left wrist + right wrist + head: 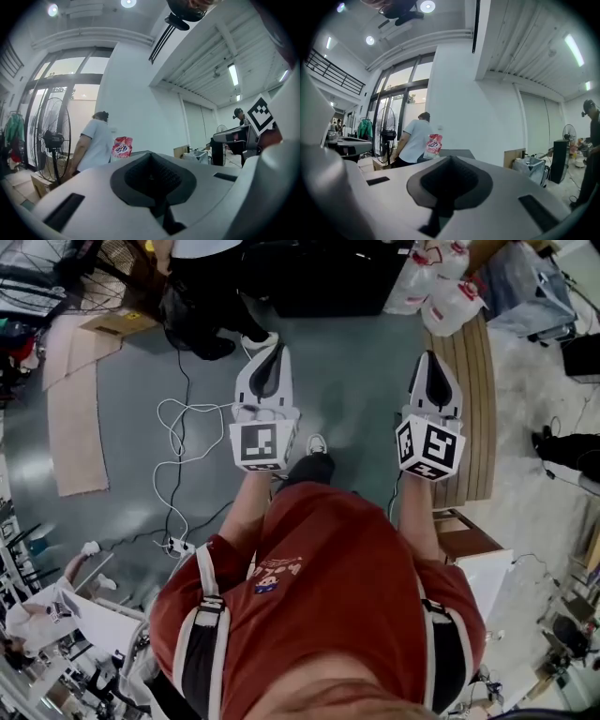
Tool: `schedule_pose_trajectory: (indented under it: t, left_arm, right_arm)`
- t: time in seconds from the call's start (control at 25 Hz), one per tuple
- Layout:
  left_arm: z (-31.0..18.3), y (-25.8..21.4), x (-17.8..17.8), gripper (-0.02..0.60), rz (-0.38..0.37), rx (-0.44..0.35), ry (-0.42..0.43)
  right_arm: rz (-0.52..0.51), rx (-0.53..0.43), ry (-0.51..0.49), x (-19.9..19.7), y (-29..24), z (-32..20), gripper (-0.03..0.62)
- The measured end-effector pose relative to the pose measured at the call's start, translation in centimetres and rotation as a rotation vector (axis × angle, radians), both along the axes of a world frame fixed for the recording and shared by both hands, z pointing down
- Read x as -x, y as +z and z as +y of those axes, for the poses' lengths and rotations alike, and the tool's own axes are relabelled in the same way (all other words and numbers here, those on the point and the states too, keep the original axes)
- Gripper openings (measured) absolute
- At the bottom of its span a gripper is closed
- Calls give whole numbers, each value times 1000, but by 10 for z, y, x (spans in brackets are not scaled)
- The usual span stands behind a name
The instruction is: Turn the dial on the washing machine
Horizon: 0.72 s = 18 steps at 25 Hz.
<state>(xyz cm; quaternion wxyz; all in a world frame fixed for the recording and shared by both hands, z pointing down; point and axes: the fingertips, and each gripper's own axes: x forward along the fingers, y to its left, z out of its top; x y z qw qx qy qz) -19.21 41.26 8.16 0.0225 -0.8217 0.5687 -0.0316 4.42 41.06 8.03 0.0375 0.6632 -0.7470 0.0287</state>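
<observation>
While both hands hold their tools out level over the grey floor, the left gripper and the right gripper sit side by side and well apart, each with its marker cube nearest the person's red shirt. In the left gripper view the left gripper has its jaws pressed together with nothing between them. The right gripper view shows the right gripper the same way, jaws together and empty. Ahead of both, across the room, a person in a white shirt stands with their back turned beside a standing fan. A red-and-white bag rests on a dark boxy unit against the white wall. Whether that unit is the washing machine cannot be told, and no dial can be made out on it in any view. On the floor by the left gripper a white cable loops down to a power strip. A slatted wooden panel lies under the right gripper. White plastic bags with red print are heaped at its far end.
</observation>
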Motion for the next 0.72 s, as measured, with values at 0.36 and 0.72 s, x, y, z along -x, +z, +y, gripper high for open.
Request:
schedule_pose_trajectory:
  t: [0.36,0.72]
  left_arm:
    - [-93,12,31,9,6,9,27]
    - [-165,18,28,9,5,13,20]
  right_arm:
    - [18,22,1,38,9,-89,8]
    - [27,33,25,24,18,-155,8]
